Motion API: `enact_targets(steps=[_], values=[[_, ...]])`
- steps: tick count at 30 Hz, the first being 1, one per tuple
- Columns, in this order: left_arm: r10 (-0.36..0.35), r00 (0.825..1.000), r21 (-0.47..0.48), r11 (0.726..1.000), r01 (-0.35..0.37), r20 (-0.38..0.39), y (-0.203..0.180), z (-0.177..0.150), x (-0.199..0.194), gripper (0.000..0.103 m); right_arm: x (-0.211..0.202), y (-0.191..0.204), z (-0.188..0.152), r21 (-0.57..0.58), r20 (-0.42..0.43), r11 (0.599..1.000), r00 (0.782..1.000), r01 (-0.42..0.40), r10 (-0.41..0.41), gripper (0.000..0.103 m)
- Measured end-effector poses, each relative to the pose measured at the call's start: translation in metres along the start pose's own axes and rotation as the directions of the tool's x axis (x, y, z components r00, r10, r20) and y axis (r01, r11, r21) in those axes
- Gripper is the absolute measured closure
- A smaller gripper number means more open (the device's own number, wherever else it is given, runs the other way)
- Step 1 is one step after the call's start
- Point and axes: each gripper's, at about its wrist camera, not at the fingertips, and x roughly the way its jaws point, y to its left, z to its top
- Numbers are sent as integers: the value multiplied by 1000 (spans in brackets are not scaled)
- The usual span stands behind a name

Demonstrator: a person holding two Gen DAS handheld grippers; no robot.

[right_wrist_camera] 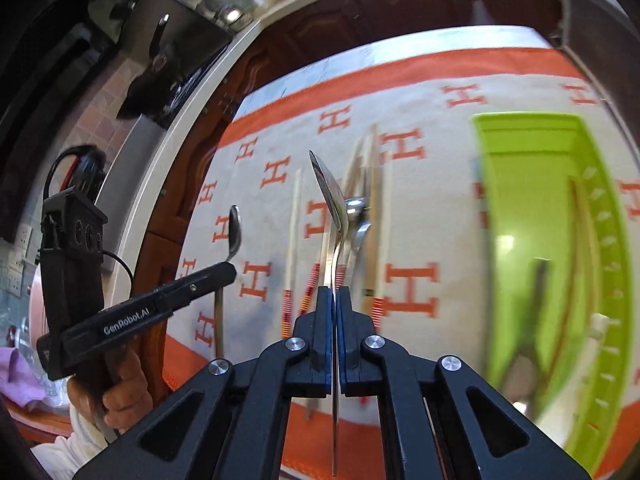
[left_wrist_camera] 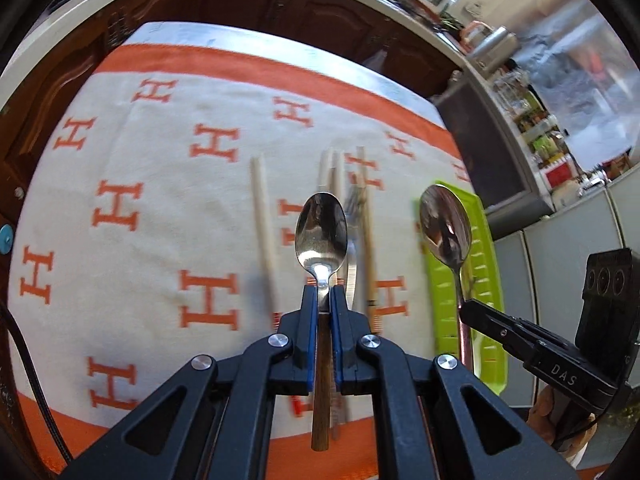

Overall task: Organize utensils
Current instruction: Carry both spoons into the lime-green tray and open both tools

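Both grippers, left point(left_wrist_camera: 325, 294) and right point(right_wrist_camera: 335, 294), angle downward, each clamping a spoon.

2 wrist fisheyes, both angled steeply down at 1 worktop

Each looks along its own tool from close above the H-patterned cloth point(left_wrist_camera: 160, 200); both share the green tray point(right_wrist_camera: 532, 200), and each sees the other tool beside it.

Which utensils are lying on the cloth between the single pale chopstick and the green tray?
In the left wrist view: more chopsticks and a fork, between the chopstick and tray.
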Motion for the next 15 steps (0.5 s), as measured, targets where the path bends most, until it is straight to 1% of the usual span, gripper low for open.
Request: enact_targets(steps=[2,4,8,10,12,15], values=[[-18,1000,34,999,19,-6,-23,3,3,99,-21,-22,-4,28,32,999,998,46,-47,101],[-34,999,62,997,35,-16,-47,6,12,99,-37,-50,-9,71,52,991,992,115,-119,101],[-58,997,122,991,63,-51,-95,6,31,99,-46,-99,-19,153,30,966,976,209,-216,101],[-64,996,146,987,73,-69,-114,4,40,99,-46,-119,-25,170,7,955,969,242,-246,101],[-66,994,169,982,81,-91,-133,2,53,99,-42,-129,-30,169,-11,951,966,257,-259,101],[-57,991,194,978,79,-118,-154,-2,73,99,-39,-138,-33,184,-25,953,970,241,-240,101]])
